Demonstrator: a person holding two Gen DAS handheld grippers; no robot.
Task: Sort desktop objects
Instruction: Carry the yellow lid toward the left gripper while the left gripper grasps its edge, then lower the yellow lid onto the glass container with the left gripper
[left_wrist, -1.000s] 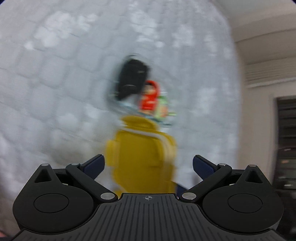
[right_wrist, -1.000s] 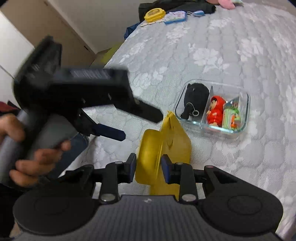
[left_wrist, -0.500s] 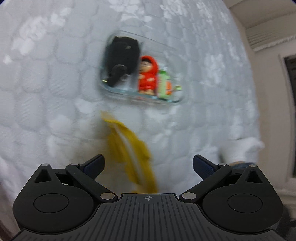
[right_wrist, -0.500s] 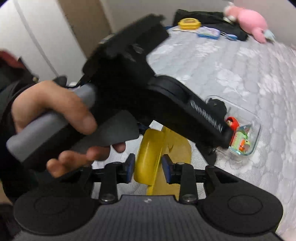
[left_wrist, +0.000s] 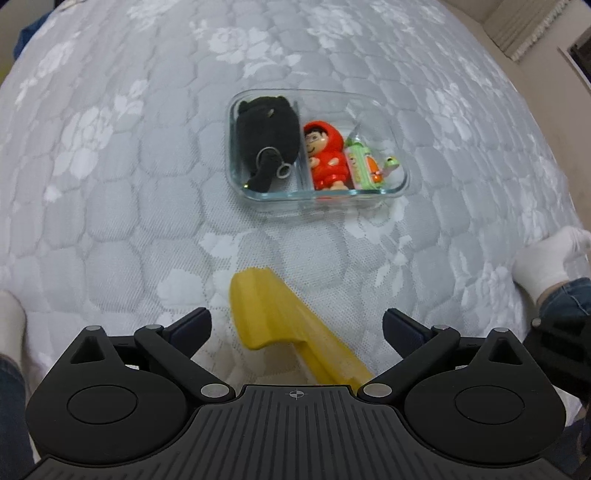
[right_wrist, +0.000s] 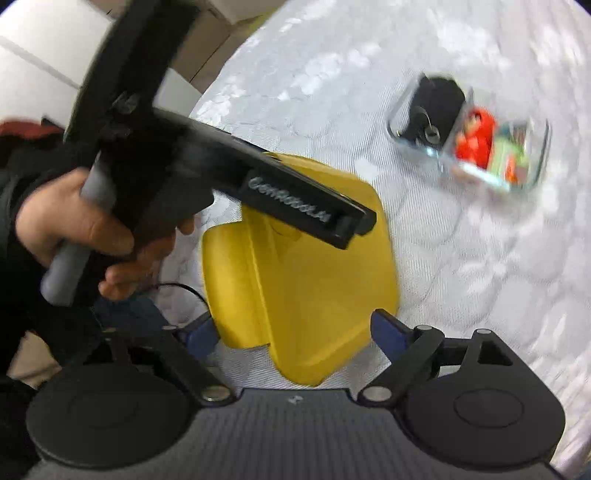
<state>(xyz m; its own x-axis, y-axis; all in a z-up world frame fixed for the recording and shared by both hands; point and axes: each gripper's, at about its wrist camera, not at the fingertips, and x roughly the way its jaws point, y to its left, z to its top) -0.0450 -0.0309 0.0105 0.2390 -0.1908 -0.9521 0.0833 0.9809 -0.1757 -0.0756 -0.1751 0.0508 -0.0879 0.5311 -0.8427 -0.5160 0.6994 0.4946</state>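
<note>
A clear glass box (left_wrist: 400, 177) with two compartments sits on the quilted bed; it also shows in the right wrist view (right_wrist: 541, 147). Its left compartment holds a black plush (left_wrist: 266, 138). Its right compartment holds a red-hooded figure (left_wrist: 328, 157) and a green toy (left_wrist: 364, 166). A yellow lid (left_wrist: 280, 325) lies near me, between the box and my grippers. My left gripper (left_wrist: 297, 326) is open above the lid's near end. My right gripper (right_wrist: 295, 332) is open, with the yellow lid (right_wrist: 306, 266) lying between its fingers. The left gripper's body crosses over the lid in the right wrist view.
The grey-white quilted bedspread (left_wrist: 110, 184) covers the whole surface. A white-socked foot (left_wrist: 546, 258) rests at the bed's right edge. My hand (right_wrist: 92, 236) holding the left gripper fills the left of the right wrist view.
My right gripper has opened and let go of the yellow lid, which now lies flat on the bed. My left gripper has swung over the lid and faces the glass box.
</note>
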